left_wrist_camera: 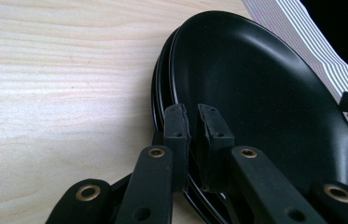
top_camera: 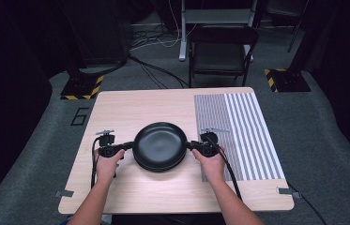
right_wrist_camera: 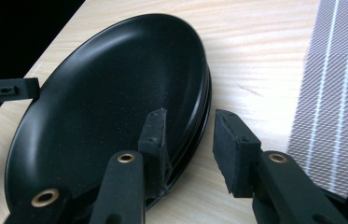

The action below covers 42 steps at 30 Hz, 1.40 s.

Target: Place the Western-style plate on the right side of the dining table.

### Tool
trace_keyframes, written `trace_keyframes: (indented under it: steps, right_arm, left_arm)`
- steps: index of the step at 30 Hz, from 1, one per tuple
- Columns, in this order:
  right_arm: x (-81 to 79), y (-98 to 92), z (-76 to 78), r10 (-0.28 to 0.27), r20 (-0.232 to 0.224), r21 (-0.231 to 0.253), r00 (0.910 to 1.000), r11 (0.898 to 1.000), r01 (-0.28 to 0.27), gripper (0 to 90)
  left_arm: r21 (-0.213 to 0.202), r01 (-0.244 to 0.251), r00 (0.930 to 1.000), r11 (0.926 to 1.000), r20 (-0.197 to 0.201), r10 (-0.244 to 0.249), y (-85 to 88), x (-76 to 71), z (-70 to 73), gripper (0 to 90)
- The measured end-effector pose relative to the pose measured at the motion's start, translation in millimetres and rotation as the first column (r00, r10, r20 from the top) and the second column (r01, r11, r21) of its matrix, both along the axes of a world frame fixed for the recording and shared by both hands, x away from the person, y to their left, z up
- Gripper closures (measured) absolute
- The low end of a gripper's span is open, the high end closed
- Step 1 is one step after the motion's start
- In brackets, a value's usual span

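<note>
While the left tool [left_wrist_camera: 192, 122] pinches its rim, the glossy black plate stack [top_camera: 159, 145] sits between the right tool's [right_wrist_camera: 195, 135] spread jaws.

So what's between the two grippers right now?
The stack of black plates: left gripper clamps its rim, right gripper straddles the opposite rim, in the high view.

Stack of smooth black plates [top_camera: 159, 146] with a soft satin sheen on a pale matt wood-grain counter [top_camera: 130, 105], beside finely woven striped grey-and-white cloth [top_camera: 247, 131]
</note>
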State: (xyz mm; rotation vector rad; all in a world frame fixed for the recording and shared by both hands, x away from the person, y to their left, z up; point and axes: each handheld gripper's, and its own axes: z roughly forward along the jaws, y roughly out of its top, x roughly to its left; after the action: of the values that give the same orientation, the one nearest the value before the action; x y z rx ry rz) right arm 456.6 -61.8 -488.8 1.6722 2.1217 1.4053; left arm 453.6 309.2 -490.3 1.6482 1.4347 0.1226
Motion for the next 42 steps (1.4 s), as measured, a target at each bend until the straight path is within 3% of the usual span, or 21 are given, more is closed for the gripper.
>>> trace_keyframes:
  steps: [11, 16, 22, 24, 28, 37, 40, 42]
  right_arm:
    - [1.2, 6.1, -5.2, -0.023, -0.055, 0.071, 0.9982, 0.997, 0.027, 68.1]
    - [0.5, 7.7, -7.7, -0.044, -0.079, 0.053, 0.9959, 0.997, 0.048, 74.7]
    - [1.7, 6.8, -11.5, -0.048, -0.120, 0.094, 0.9915, 0.994, 0.060, 75.2]
    - [2.8, 4.5, -12.4, -0.044, -0.132, 0.114, 0.9903, 0.992, 0.059, 75.4]
    - [3.1, 4.4, -10.6, -0.062, -0.135, 0.112, 0.9889, 0.991, 0.077, 75.8]
    - [11.8, -4.3, -4.6, -0.111, -0.121, 0.134, 0.9863, 0.983, 0.127, 78.4]
    - [17.4, -6.1, -1.7, -0.122, -0.116, 0.134, 0.9857, 0.981, 0.138, 79.2]
    - [21.0, -6.3, -0.1, -0.129, -0.110, 0.117, 0.9856, 0.983, 0.141, 79.5]
  left_arm:
    - [-0.004, -0.025, 0.9997, 0.9997, -0.007, 0.025, -3.5, -3.4, -2.0, 80.8]
    - [-0.006, -0.038, 0.9993, 0.9993, -0.006, 0.038, -4.2, -5.5, -2.5, 81.2]
    - [-0.002, -0.051, 0.9986, 0.9987, -0.012, 0.051, -6.5, -5.5, -1.7, 81.4]
    - [0.004, -0.063, 0.9980, 0.9980, 0.004, 0.063, -8.5, -5.1, -2.4, 81.5]
    - [0.018, -0.071, 0.9974, 0.9973, 0.012, 0.071, -13.5, -2.0, -2.7, 81.7]
    - [-0.040, -0.068, 0.9977, 0.9969, -0.009, 0.067, -19.8, 8.0, -6.4, 81.4]
    - [-0.018, -0.068, 0.9977, 0.9975, -0.006, 0.068, -24.2, 12.4, -5.3, 81.5]
    - [-0.033, -0.076, 0.9971, 0.9965, -0.008, 0.076, -25.6, 13.8, -5.5, 81.6]
